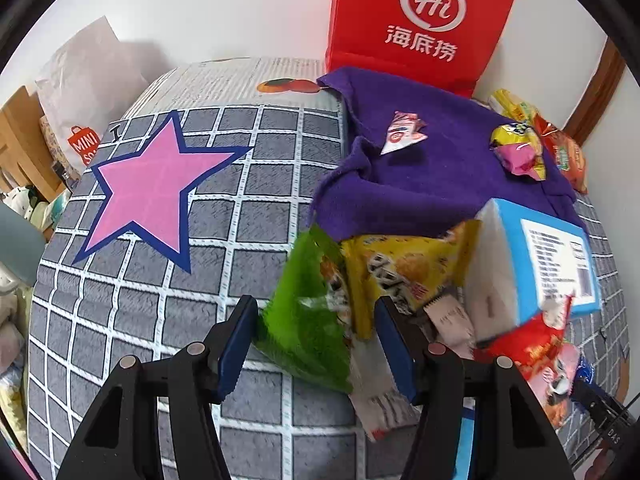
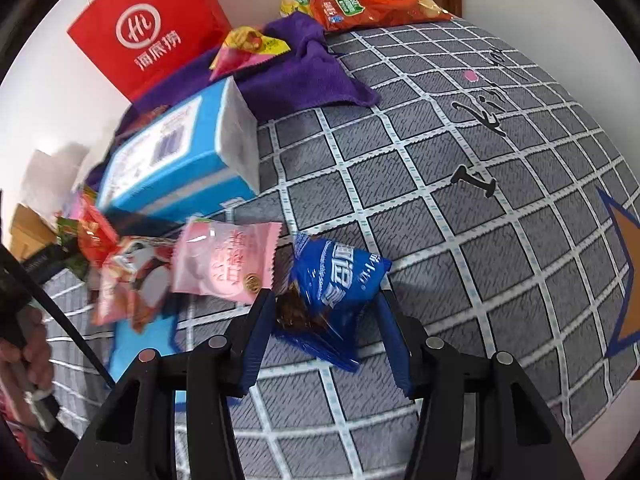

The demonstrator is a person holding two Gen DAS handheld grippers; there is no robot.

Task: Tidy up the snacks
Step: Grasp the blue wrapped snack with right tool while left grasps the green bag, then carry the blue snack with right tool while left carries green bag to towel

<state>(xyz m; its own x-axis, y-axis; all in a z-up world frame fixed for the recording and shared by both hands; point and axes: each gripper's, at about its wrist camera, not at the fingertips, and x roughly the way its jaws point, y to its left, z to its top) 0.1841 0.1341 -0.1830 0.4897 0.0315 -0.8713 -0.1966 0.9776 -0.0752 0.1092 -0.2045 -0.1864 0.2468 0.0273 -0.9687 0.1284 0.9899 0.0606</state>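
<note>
Bottom centre, left wrist view: my left gripper (image 1: 316, 316) pinches a green snack packet (image 1: 308, 308) and a yellow snack packet (image 1: 400, 272) together. Right wrist view: my right gripper (image 2: 328, 312) straddles a blue snack packet (image 2: 340, 280); whether its pads press, I cannot tell. Beyond: blue box (image 2: 176, 160), purple cloth (image 1: 420, 176), red bag (image 1: 420, 20).

A green snack packet (image 1: 308, 320) and a yellow one (image 1: 404, 272) overlap on the grey checked bedspread (image 1: 160, 320), beside a tilted blue-and-white box (image 1: 532, 264). A blue packet (image 2: 336, 284) lies crumpled near a pink packet (image 2: 228, 260). An orange crisp bag (image 2: 372, 2) rests by the wall, and small sweets sit on the purple cloth (image 1: 420, 184).
</note>
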